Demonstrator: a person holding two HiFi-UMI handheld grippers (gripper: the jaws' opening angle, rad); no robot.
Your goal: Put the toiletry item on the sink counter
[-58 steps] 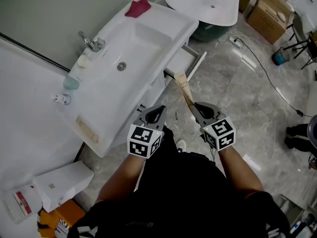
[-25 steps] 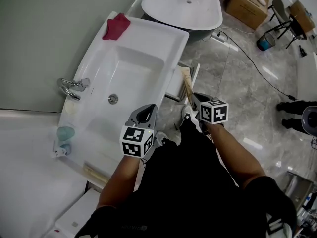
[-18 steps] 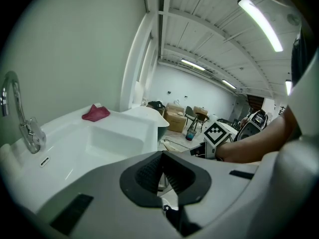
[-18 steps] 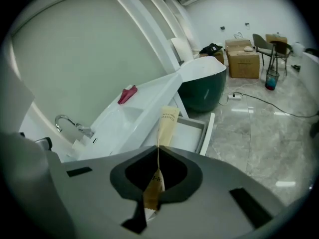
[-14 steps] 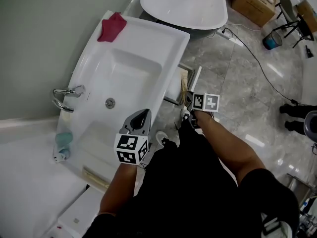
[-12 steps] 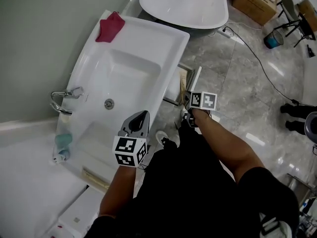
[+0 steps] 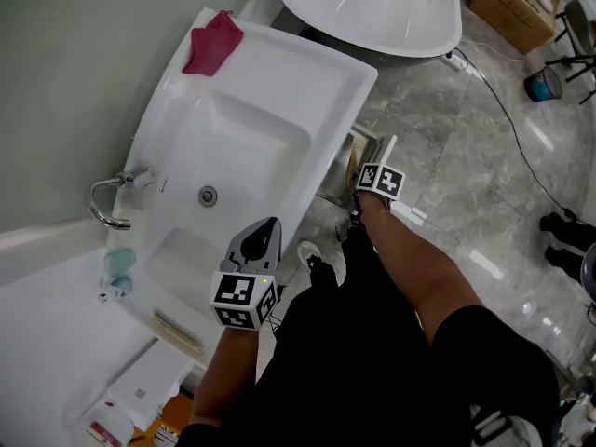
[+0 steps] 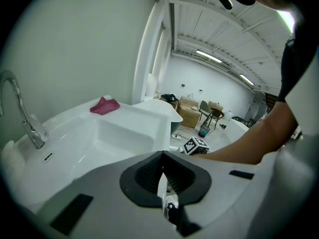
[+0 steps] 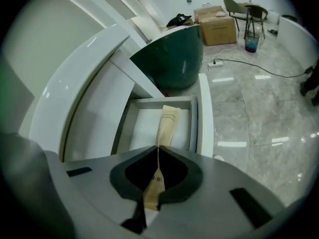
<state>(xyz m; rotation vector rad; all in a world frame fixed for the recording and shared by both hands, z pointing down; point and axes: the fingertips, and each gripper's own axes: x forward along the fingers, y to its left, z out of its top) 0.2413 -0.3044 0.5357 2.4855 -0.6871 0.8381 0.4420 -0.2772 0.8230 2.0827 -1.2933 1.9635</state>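
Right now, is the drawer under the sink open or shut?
Open. The drawer sticks out from under the sink, and its white inside shows behind the paper packet.

A crumpled red cloth (image 7: 212,43) lies beside the grey-green wall (image 7: 84,54). A curved chrome faucet (image 7: 104,205) stands near a small teal object (image 7: 118,264). On the glossy grey marble floor (image 7: 466,184) sit a white oval tub (image 7: 372,7), a brown cardboard box (image 7: 512,7) and a blue bucket (image 7: 542,84), with a black cable (image 7: 507,119) trailing past them.
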